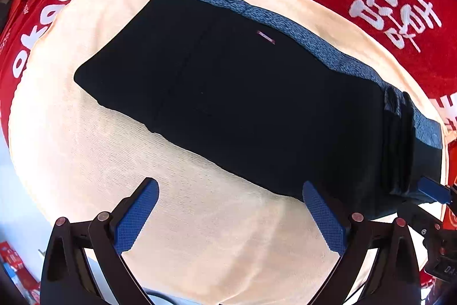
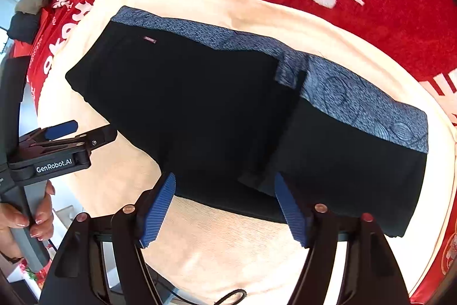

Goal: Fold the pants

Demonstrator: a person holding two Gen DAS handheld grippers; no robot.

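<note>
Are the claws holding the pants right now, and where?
No. Both claws are open and empty: the left claw sits over the cream cloth, and the right claw is at the near edge of the folded pants, pads not pressing.

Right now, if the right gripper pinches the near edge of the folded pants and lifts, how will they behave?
Probably floppy: the pants lie flat and limp on the cream towel, so lifted layers would likely sag and unfold. The overlapping flap by the patterned band looks loose and may slide. Pushing could drag the towel too. The right gripper stands open, nothing pinched.
</note>
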